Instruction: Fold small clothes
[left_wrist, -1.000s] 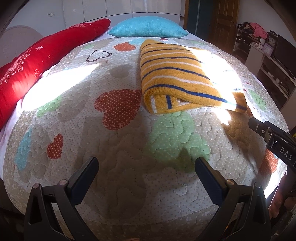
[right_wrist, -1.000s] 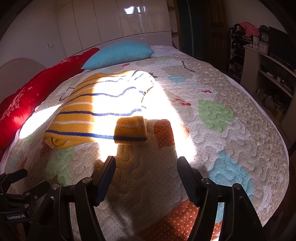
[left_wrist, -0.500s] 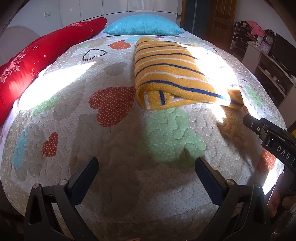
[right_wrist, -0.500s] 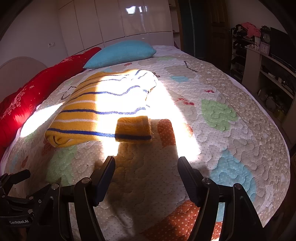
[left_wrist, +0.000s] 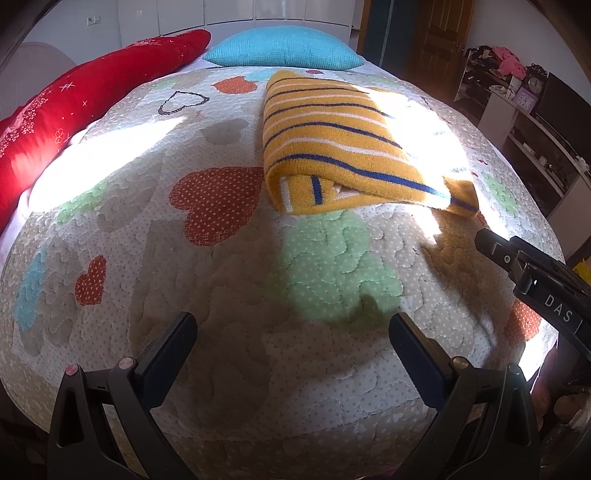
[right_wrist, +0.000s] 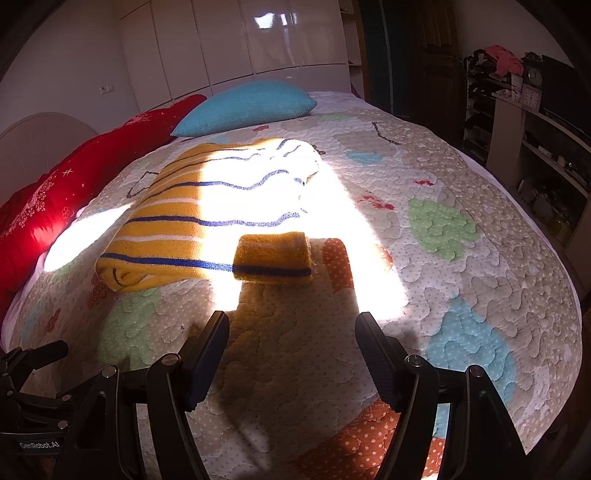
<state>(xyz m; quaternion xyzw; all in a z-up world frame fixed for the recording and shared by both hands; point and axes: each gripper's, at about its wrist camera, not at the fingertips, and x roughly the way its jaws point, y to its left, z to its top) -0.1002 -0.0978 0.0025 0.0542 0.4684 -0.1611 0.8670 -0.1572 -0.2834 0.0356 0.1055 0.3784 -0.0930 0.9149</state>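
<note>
"DAS" marks the right gripper (left_wrist: 546, 291); "GenRobot.AI" the left gripper (right_wrist: 37, 445).

The folded knitted sweater (left_wrist: 332, 147) is mustard yellow with thin white and dark blue stripes. Under it, the quilted bedspread (left_wrist: 258, 302) is beige with tiny white dots, patched with orange-red dotted hearts, pale green and light blue shapes. A plain turquoise pillow (left_wrist: 282, 48) lies beside a bright red long cushion (left_wrist: 74, 103) sprinkled with small white flowers and sparkles.
</note>
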